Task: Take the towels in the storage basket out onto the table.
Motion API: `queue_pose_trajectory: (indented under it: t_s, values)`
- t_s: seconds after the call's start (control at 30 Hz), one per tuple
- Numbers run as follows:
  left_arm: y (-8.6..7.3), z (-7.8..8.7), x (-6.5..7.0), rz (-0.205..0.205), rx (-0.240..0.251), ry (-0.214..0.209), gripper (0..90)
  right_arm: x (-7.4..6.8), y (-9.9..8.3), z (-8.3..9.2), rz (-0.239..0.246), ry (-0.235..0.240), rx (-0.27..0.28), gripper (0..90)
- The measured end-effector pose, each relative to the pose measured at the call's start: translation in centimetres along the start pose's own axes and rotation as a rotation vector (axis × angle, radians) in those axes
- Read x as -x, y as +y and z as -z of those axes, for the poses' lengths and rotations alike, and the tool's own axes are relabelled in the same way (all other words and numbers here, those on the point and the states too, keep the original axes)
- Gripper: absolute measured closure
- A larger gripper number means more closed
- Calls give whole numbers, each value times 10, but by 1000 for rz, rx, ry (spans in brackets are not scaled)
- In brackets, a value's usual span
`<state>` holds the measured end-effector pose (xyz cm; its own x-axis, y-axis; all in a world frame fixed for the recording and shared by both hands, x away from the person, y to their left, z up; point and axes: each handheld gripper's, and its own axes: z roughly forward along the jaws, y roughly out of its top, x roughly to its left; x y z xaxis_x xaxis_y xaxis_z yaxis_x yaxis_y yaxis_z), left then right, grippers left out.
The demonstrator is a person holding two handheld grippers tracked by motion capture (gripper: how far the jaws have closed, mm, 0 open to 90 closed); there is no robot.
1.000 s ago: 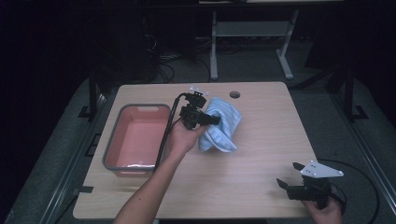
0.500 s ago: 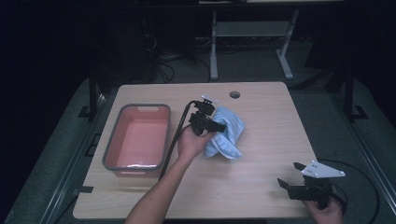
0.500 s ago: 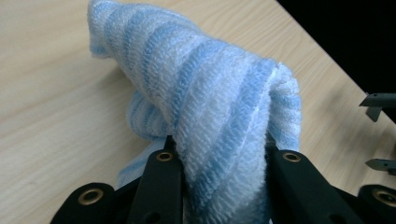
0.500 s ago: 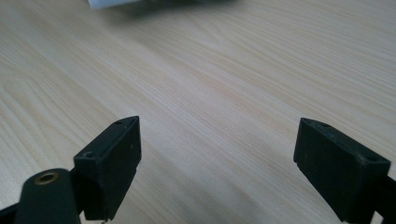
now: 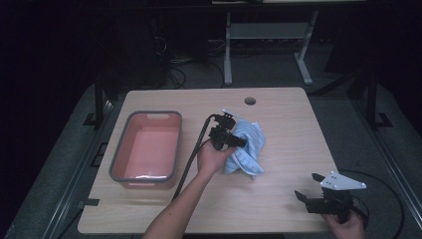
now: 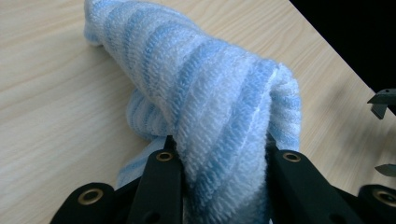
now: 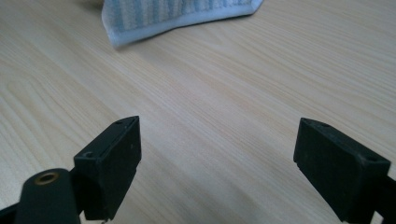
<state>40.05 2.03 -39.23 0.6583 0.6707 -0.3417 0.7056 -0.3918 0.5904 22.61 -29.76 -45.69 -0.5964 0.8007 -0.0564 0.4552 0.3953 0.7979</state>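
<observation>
pink tub (image 5: 146,148) with grey rim sat at the table's left, nothing in it as far as the high view showed. just right of it the left gripper (image 5: 233,142) had its jaws clamped on a bunched fold of the blue striped towel (image 5: 247,148); the rest of the cloth trailed crumpled on the wood near the table's middle, just beside the tub, not in it. so the grab looked done; judging by the layout, moving the towel, maybe into the tub, was left. far right, near the front edge, the right gripper (image 5: 318,199) hovered low with jaws wide apart, nothing between them, well apart from the towel. surface: light wood-grain table (image 5: 288,124) with a cable hole (image 5: 250,101) at the back. dark room, grey floor, a white metal stand (image 5: 263,35) and cables behind.
</observation>
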Motion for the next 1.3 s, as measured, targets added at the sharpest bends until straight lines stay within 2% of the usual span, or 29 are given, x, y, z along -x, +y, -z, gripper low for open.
queue_pose_trajectory:
  t_s: [0.1, 0.23, 0.3, 0.73, 0.8, 1.13, 1.3]
  values:
    - [-3, -5, -1, 6, 3, -9, 716, -1, 0, 0, -10, 1, -6, 144]
    - [-7, -10, 0, 35, 12, -43, 712, 0, 0, 0, 1, 0, -6, 144]
    - [-9, -12, 0, 14, -6, -38, 711, 0, 0, -1, 1, 0, -8, 145]
    - [-17, -25, 1, 39, 2, -40, 702, -2, 0, -2, 1, 4, -18, 145]
    - [-18, -28, 1, 27, -7, -40, 694, -1, 0, -2, 1, 2, -18, 144]
    - [-20, -34, 3, 15, -21, -31, 663, -3, 0, -3, 11, 0, -22, 145]
    - [-20, -34, 5, 16, -12, -27, 629, -4, 0, -4, 14, 1, -25, 145]
